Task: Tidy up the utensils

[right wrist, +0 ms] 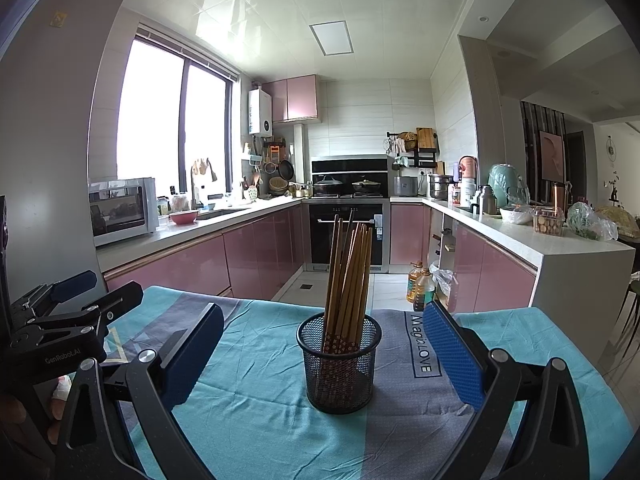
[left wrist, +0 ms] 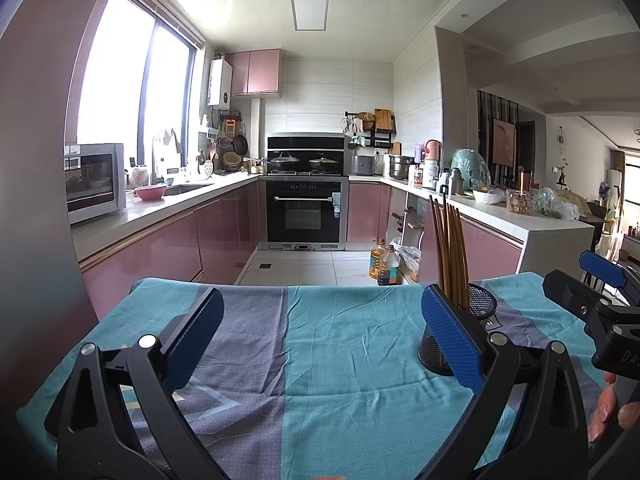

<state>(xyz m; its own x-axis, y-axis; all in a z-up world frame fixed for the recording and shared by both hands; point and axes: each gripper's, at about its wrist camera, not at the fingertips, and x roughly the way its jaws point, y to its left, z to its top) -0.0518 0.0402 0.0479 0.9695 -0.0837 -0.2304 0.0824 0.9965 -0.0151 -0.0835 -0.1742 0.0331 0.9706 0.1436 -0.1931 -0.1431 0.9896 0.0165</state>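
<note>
A black mesh holder (right wrist: 339, 364) stands upright on the teal and grey cloth (right wrist: 256, 412), with several wooden chopsticks (right wrist: 347, 276) standing in it. My right gripper (right wrist: 323, 346) is open, its blue pads wide apart on either side of the holder and not touching it. In the left wrist view the same holder (left wrist: 476, 308) sits behind the right pad, chopsticks (left wrist: 450, 248) leaning up out of it. My left gripper (left wrist: 320, 334) is open over bare cloth (left wrist: 340, 360), left of the holder. Each gripper shows at the edge of the other's view.
The clothed table ends just beyond the holder; past it is tiled floor with oil bottles (right wrist: 418, 286). Pink cabinets and white counters run along both sides, an oven (right wrist: 346, 236) at the back, a microwave (right wrist: 120, 210) on the left counter. A person's fingers (left wrist: 608, 408) hold the right tool.
</note>
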